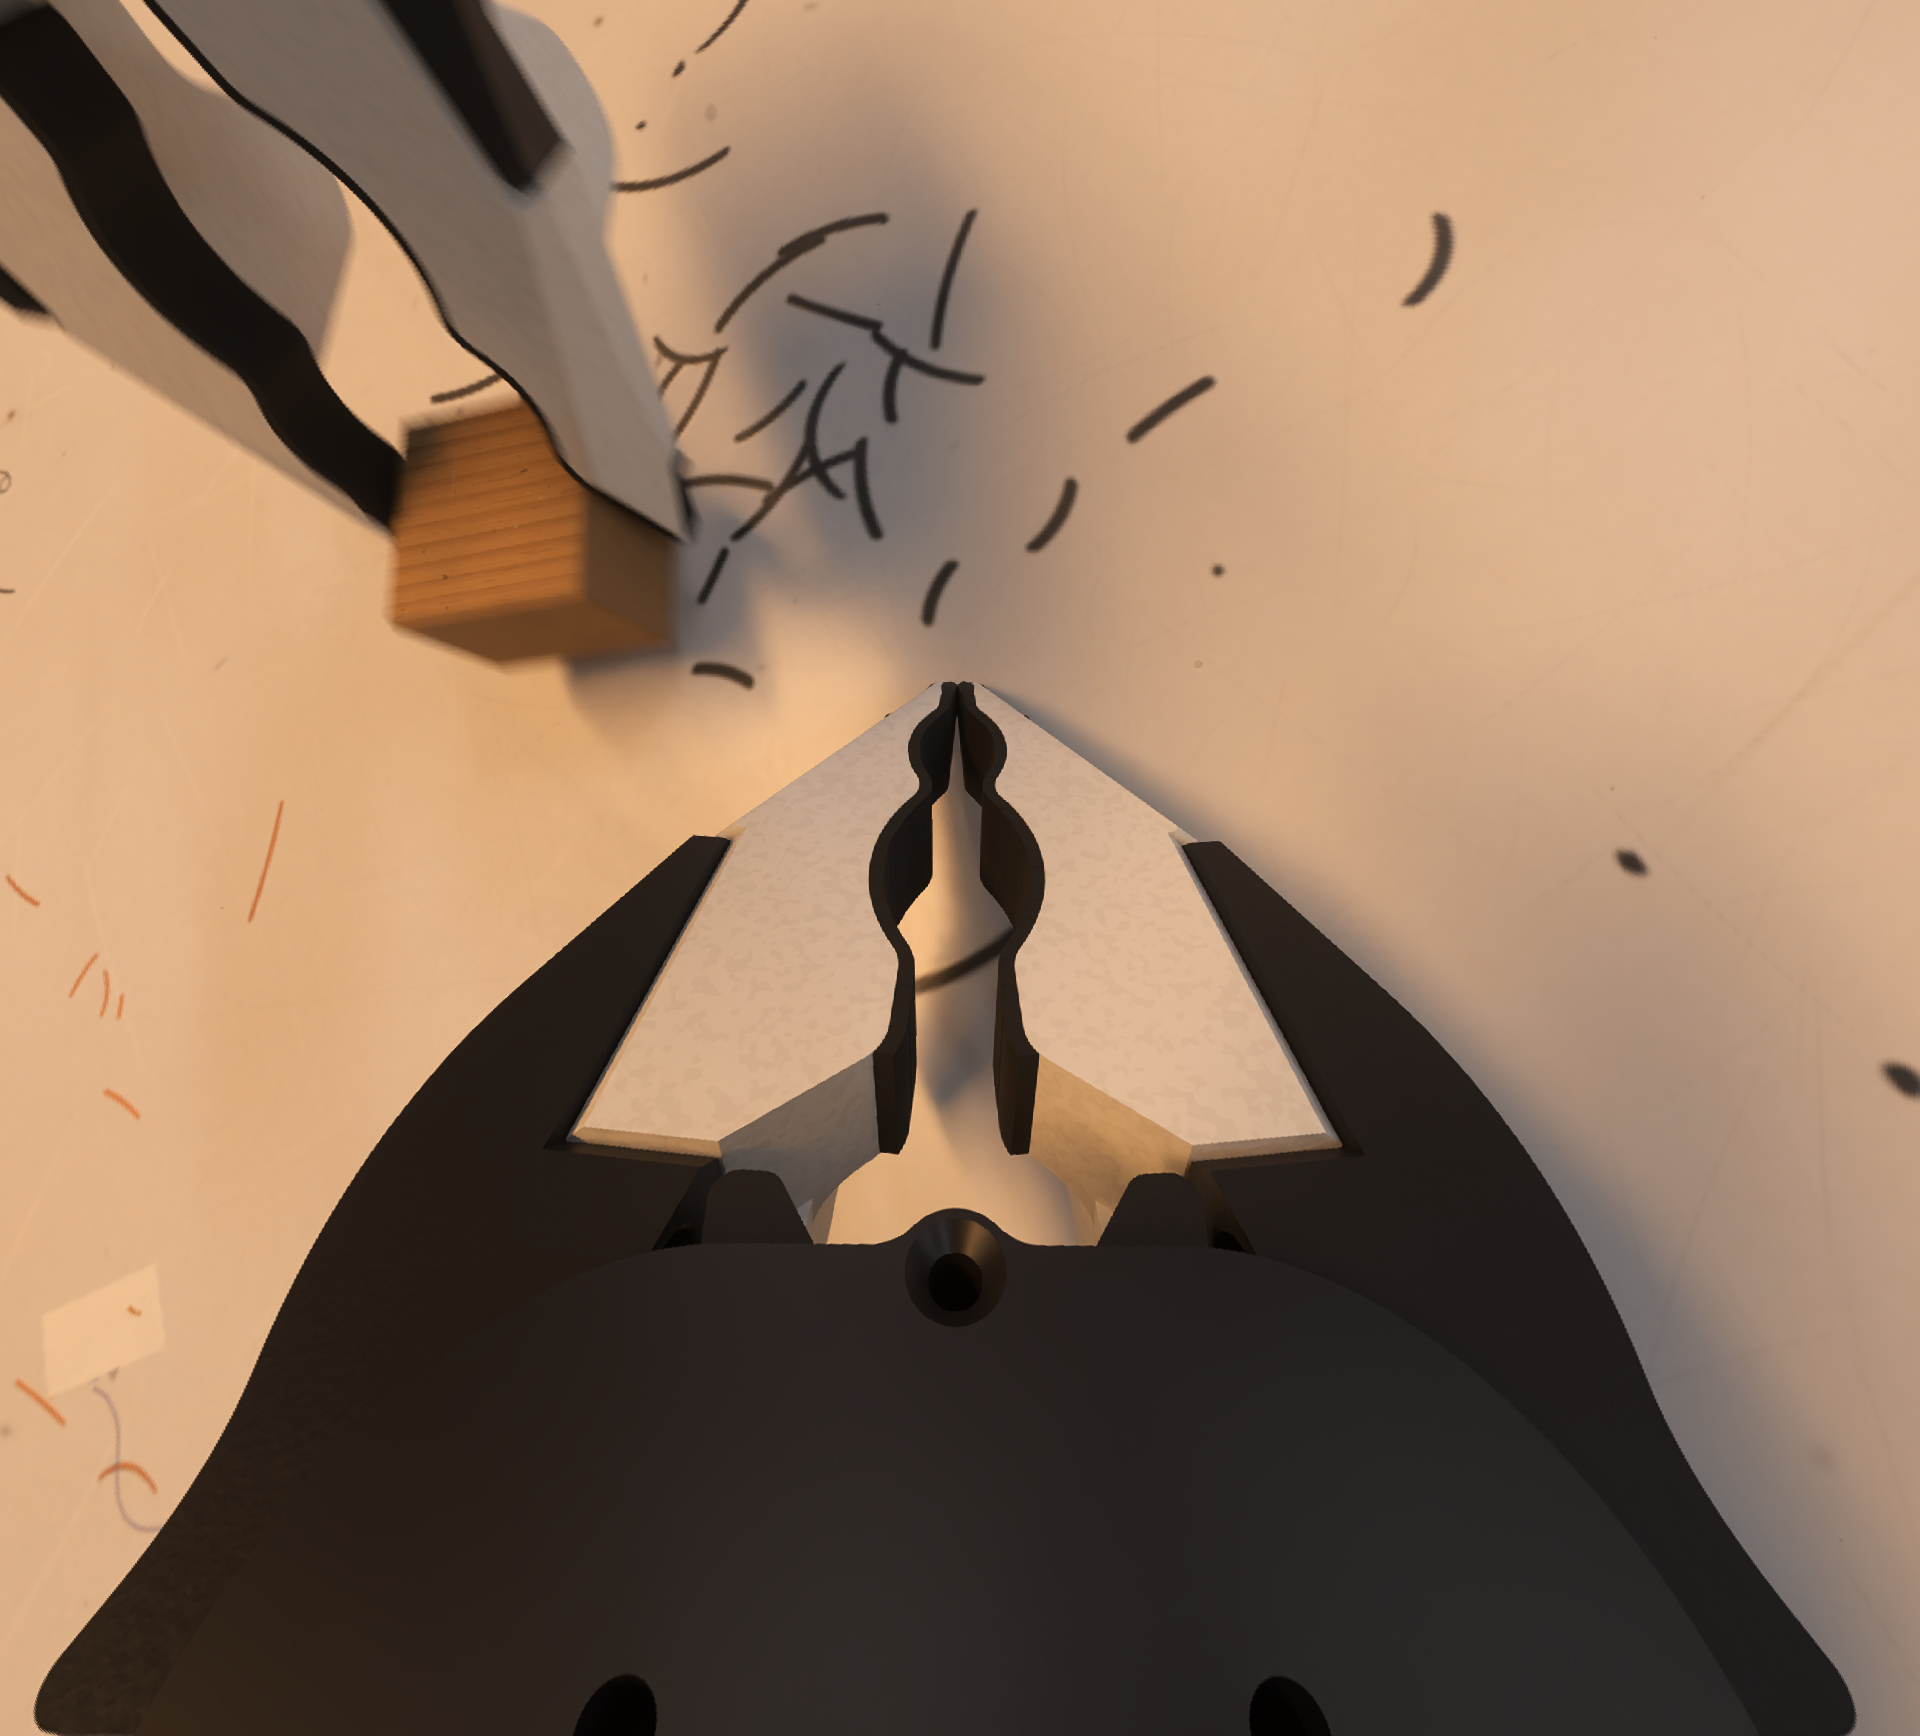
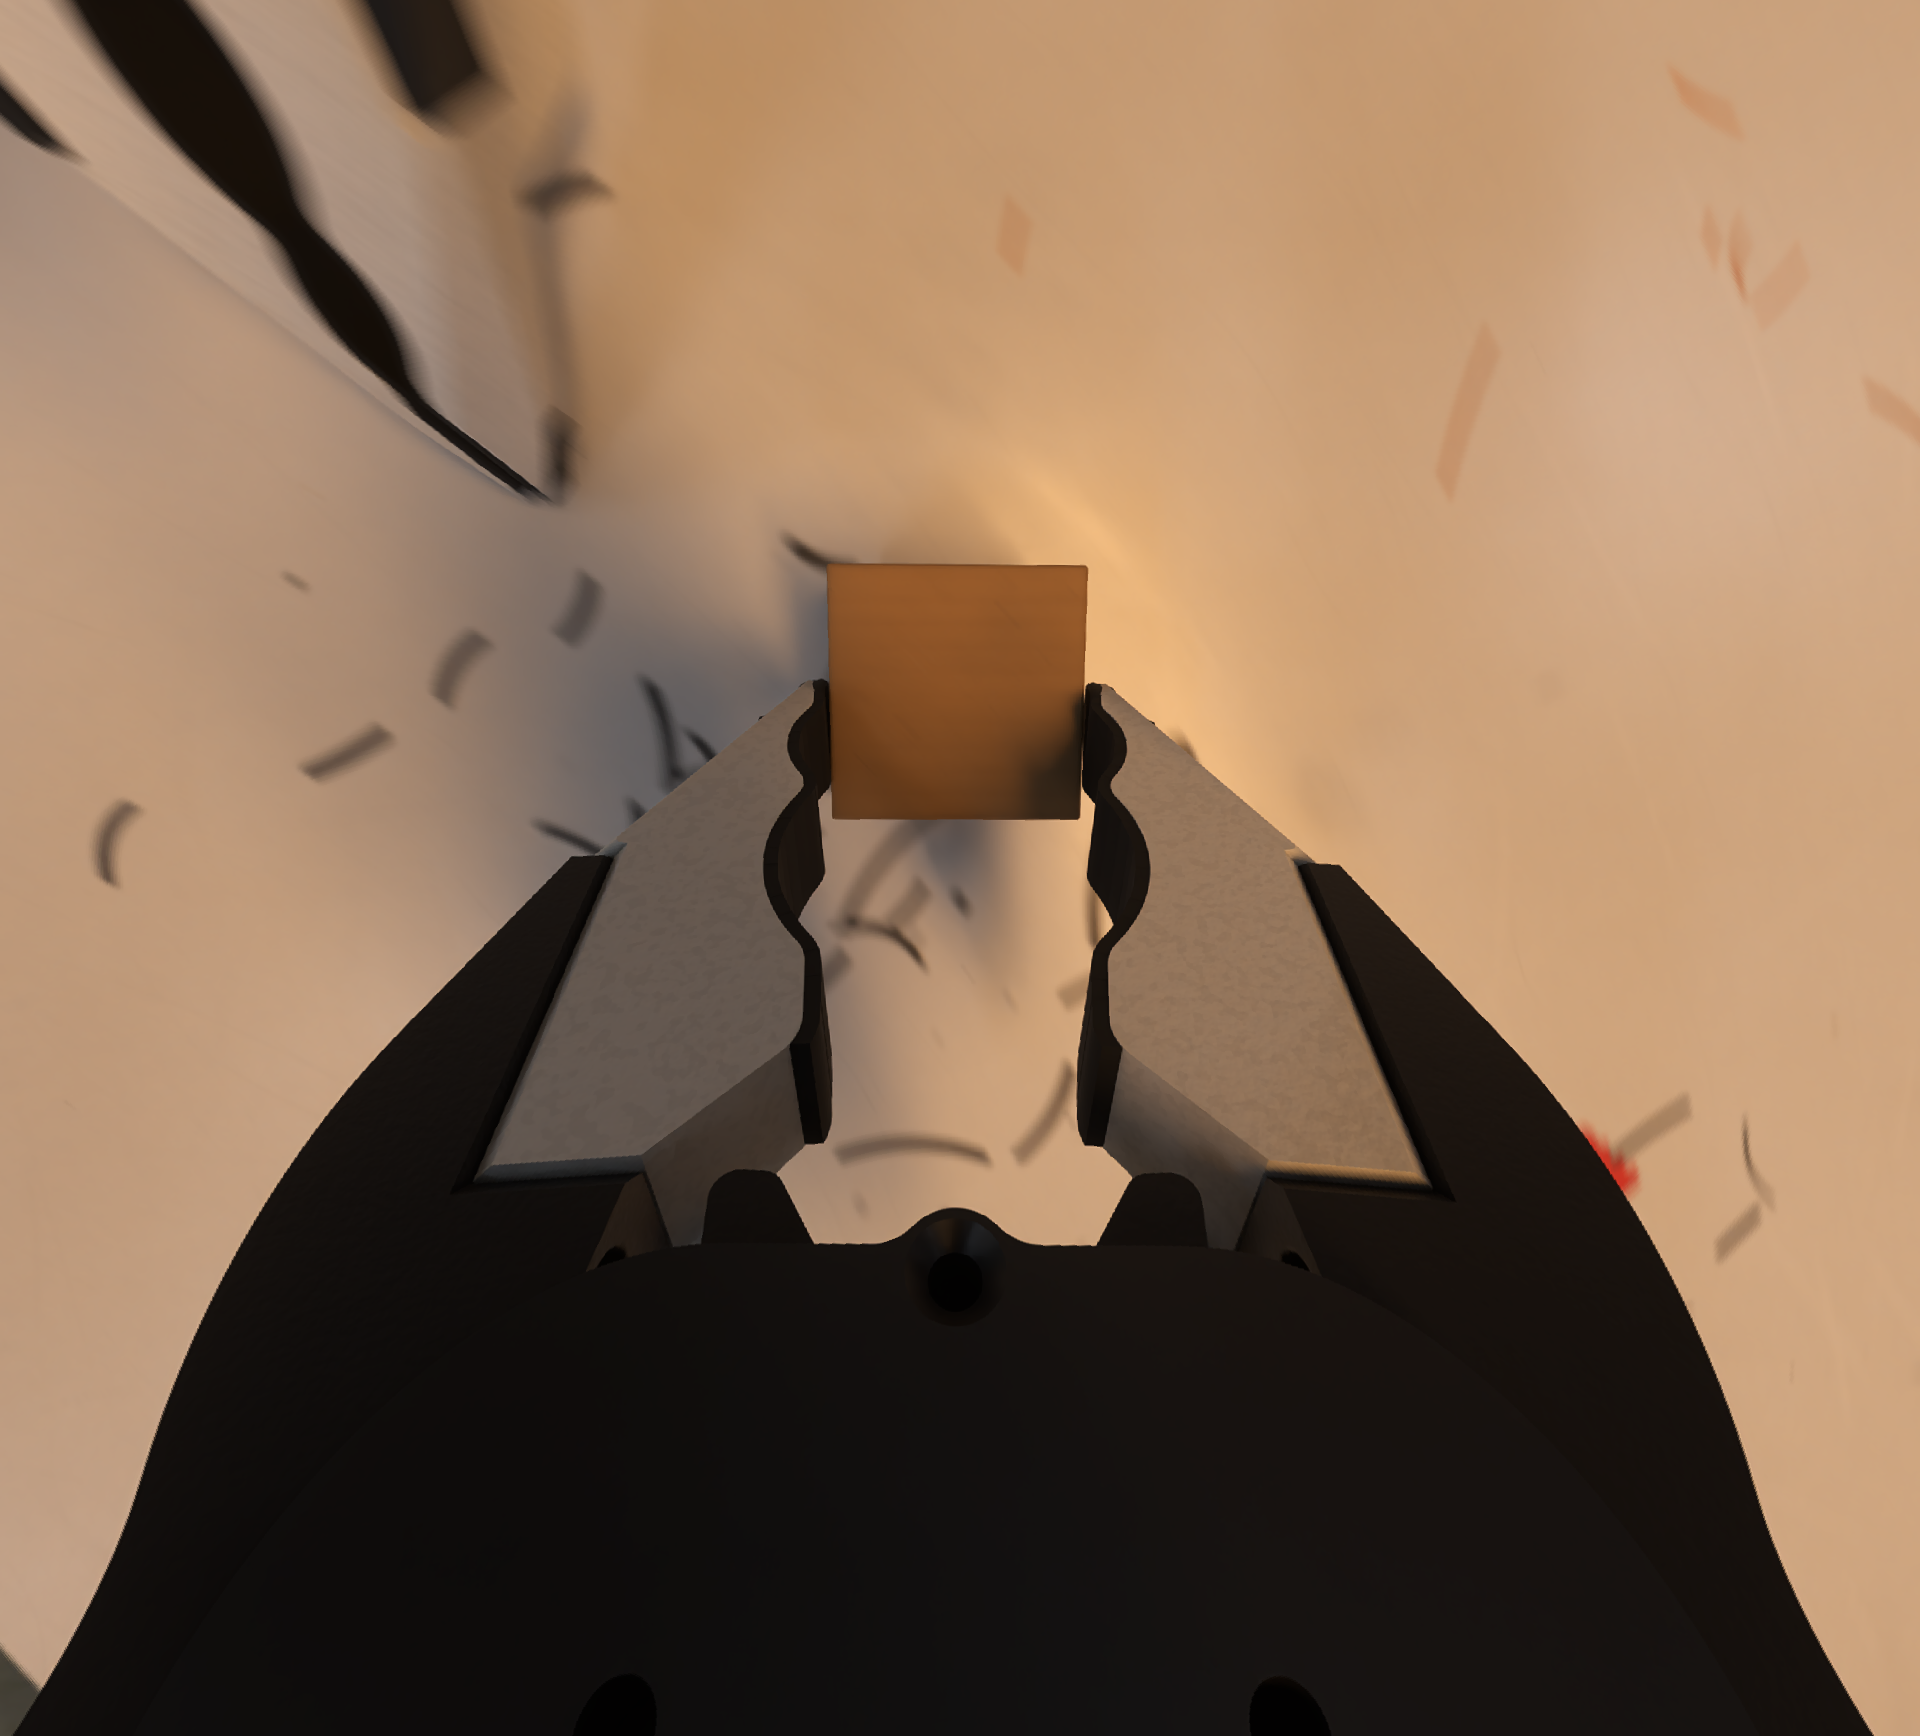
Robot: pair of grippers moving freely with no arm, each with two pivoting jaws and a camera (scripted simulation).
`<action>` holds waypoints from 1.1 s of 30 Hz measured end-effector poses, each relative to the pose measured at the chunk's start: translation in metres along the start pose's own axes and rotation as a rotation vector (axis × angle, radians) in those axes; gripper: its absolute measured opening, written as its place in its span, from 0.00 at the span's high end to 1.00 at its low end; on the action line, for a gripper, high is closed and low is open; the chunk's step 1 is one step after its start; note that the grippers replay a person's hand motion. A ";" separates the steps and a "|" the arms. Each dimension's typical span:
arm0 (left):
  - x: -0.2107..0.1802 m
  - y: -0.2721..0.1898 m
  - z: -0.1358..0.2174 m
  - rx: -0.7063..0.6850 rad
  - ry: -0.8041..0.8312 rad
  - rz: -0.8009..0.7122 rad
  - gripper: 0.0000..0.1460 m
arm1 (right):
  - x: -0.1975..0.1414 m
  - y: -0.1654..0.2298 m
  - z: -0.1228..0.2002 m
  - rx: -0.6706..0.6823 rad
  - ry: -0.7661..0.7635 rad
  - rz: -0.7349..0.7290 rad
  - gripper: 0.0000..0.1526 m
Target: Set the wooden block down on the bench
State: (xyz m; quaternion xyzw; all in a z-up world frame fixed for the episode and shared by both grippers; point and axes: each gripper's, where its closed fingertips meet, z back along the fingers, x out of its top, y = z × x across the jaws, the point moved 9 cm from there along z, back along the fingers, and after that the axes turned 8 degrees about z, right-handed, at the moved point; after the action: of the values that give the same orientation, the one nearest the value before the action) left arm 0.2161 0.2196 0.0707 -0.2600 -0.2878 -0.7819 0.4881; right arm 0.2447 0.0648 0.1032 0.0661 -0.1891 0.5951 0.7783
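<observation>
Wooden block (image 2: 956, 692) sits pinched between the right gripper (image 2: 956, 699) fingertips just over the scribbled bench (image 2: 1351, 336) (left gripper (image 1: 957, 687) idles closed and empty nearby), so I'd lower it level until it seats, then part the fingers evenly.

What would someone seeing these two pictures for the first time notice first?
The small tan wooden block draws the eye first, pinched at its sides by the tips of the right gripper, dead centre in the right wrist view. In the left wrist view the block sits upper left, while the left gripper in the middle has its black-and-white fingers closed on nothing. Beneath both lies the pale beige bench, scattered with dark curved scribble marks.
</observation>
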 end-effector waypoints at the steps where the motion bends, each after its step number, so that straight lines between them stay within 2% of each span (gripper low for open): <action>1: 0.000 0.000 0.000 0.003 -0.001 -0.003 1.00 | 0.014 0.010 -0.005 0.008 -0.012 0.044 0.68; 3: 0.000 0.000 0.000 0.007 0.000 -0.005 1.00 | 0.022 0.006 -0.008 0.022 -0.012 0.057 0.68; 5: 0.000 -0.001 0.000 0.015 0.001 -0.007 1.00 | 0.002 -0.024 -0.004 -0.015 0.010 -0.032 0.68; 10: 0.000 -0.001 0.001 0.016 0.003 -0.009 1.00 | -0.118 -0.126 0.032 -0.167 0.095 -0.448 0.68; 12: -0.001 -0.001 0.001 0.011 0.002 -0.002 1.00 | -0.148 -0.147 0.041 -0.206 0.093 -0.540 0.68; 14: -0.001 0.001 0.001 0.008 0.000 0.016 1.00 | -0.149 -0.157 0.044 -0.232 0.084 -0.503 0.68; 19: -0.001 0.004 0.001 -0.005 0.003 0.055 1.00 | -0.106 -0.201 0.060 -0.294 -0.110 -0.530 0.68; 22: -0.001 0.003 0.002 0.008 0.002 0.043 1.00 | -0.092 -0.235 0.060 -0.318 -0.109 -0.540 0.68; 25: -0.002 0.003 0.003 0.010 0.001 0.042 1.00 | -0.083 -0.264 0.044 -0.291 -0.117 -0.565 0.68; 29: -0.002 0.004 0.004 0.004 -0.004 0.048 1.00 | -0.082 -0.291 0.012 -0.295 0.003 -0.610 0.68; 33: -0.002 0.004 0.005 -0.005 -0.017 0.056 1.00 | -0.107 -0.311 0.000 -0.346 0.116 -0.741 0.68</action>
State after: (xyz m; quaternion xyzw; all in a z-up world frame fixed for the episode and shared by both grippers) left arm 0.2211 0.2234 0.0735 -0.2759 -0.2824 -0.7665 0.5066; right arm 0.5167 -0.1192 0.1011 -0.0356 -0.2057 0.2368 0.9489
